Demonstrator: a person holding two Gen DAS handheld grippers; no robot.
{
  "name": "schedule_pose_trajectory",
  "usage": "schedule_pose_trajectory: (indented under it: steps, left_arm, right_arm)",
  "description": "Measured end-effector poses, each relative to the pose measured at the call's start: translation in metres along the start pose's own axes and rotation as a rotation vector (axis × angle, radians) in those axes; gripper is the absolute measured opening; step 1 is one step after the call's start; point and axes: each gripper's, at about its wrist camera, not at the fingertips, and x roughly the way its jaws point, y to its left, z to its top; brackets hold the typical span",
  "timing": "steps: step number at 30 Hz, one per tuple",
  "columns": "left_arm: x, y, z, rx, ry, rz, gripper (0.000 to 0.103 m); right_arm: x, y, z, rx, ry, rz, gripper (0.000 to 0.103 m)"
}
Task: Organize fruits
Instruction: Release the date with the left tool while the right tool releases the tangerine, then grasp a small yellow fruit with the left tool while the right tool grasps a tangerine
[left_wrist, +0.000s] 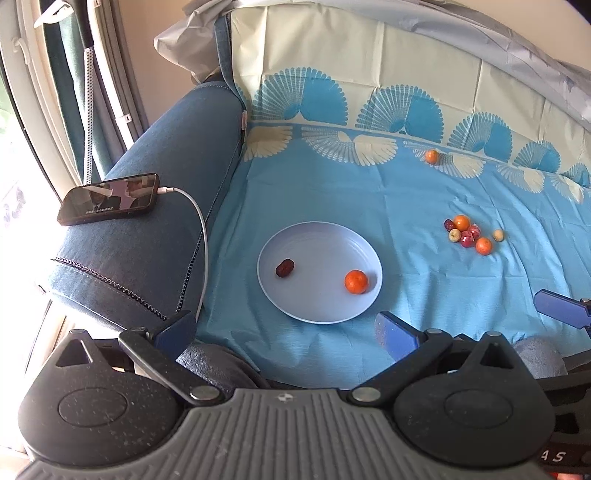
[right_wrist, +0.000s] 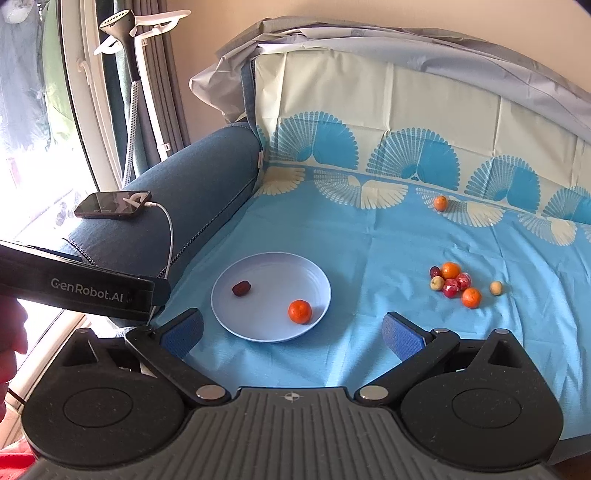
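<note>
A pale blue plate (left_wrist: 295, 306) (right_wrist: 243, 325) lies on the blue cloth and holds a dark red date (left_wrist: 284, 267) (right_wrist: 241, 288) and an orange tangerine (left_wrist: 356, 281) (right_wrist: 299, 311). To its right lies a cluster of small fruits (left_wrist: 467, 233) (right_wrist: 455, 282): tangerines, red fruits and pale ones. One lone tangerine (left_wrist: 431, 156) (right_wrist: 440, 203) lies far back. My left gripper (left_wrist: 284, 334) is open and empty, near the plate's front edge. My right gripper (right_wrist: 293, 334) is open and empty, just in front of the plate.
A blue sofa armrest (left_wrist: 166, 177) (right_wrist: 192, 184) at the left carries a phone (left_wrist: 109, 204) (right_wrist: 112, 205) on a white charging cable. The sofa back rises behind the cloth. A window and a garment steamer (right_wrist: 125, 22) stand at the far left.
</note>
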Motion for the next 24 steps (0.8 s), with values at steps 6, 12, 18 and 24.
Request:
schedule_pose_trajectory:
  steps: [6, 12, 18, 24]
  left_arm:
    - [0.000, -0.013, 0.004, 0.031, -0.008, -0.003, 0.103]
    - [0.012, -0.024, 0.010, 0.056, 0.019, -0.004, 0.103]
    - [0.035, -0.041, 0.021, 0.068, 0.064, -0.027, 0.103]
    - [0.070, -0.076, 0.038, 0.118, 0.075, -0.050, 0.103]
  right_arm:
    - [0.002, -0.008, -0.001, 0.026, 0.001, -0.002, 0.102]
    - [0.006, -0.018, -0.004, 0.065, 0.002, -0.003, 0.102]
    - [0.015, -0.041, -0.005, 0.116, 0.004, -0.040, 0.102]
    - [0.040, -0.097, -0.014, 0.204, 0.021, -0.164, 0.102]
